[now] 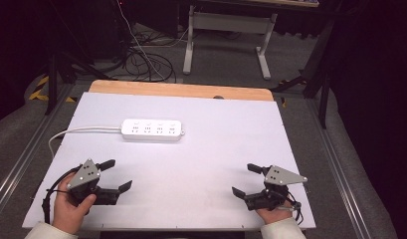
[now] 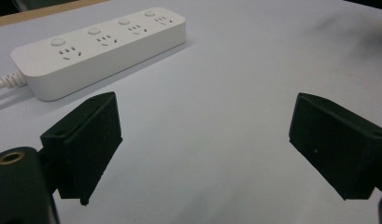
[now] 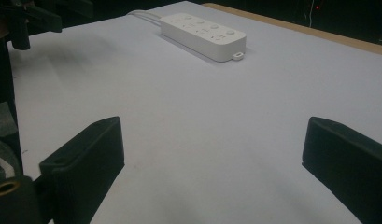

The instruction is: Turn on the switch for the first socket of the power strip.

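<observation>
A white four-socket power strip (image 1: 152,130) is lying flat toward the far edge of the counter (image 1: 216,164), left of centre, running parallel to that edge, its white cord (image 1: 71,132) trailing off the left edge.

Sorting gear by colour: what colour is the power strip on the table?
White, cord included; the power strip shows best in the left gripper view.

1. A white sheet (image 1: 231,149) covers the table, leaving a strip of bare wooden tabletop (image 1: 181,90) along the far edge.
2. Grey carpet (image 1: 226,59) lies beyond the far edge, with a tangle of cables (image 1: 146,62) strewn across it.
3. A white-legged desk frame (image 1: 228,30) stands further back.
4. Yellow-black hazard tape (image 1: 39,88) marks the floor off the far left corner.
5. Metal rails (image 1: 19,159) flank both side edges.
6. The surroundings are dark.
</observation>
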Action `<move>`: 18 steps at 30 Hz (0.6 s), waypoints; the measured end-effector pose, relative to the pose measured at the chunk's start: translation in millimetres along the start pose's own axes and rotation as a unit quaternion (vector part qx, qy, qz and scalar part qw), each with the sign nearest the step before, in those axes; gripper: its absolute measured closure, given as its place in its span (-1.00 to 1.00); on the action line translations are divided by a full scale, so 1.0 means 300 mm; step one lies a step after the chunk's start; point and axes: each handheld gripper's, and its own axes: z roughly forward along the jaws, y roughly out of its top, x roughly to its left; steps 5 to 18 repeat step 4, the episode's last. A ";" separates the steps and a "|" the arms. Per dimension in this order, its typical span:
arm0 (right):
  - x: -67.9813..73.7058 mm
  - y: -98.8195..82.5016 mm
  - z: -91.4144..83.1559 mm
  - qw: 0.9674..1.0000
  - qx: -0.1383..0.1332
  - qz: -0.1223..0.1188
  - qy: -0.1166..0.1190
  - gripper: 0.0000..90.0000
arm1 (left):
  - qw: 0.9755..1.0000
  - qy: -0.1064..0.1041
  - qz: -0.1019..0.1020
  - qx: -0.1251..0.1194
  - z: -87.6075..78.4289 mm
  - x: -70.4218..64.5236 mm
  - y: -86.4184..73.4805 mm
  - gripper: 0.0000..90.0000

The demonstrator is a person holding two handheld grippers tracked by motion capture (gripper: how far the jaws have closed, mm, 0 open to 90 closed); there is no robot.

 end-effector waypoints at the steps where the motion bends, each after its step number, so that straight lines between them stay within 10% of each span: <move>1: 0.000 0.000 0.001 1.000 0.000 0.002 -0.001 -0.87 | 1.000 0.002 0.003 -0.003 -0.001 0.004 0.000 -0.78; 18: -0.003 -0.001 0.002 1.000 0.000 0.002 -0.002 -0.87 | 1.000 0.000 0.011 -0.003 -0.003 0.003 -0.002 -0.77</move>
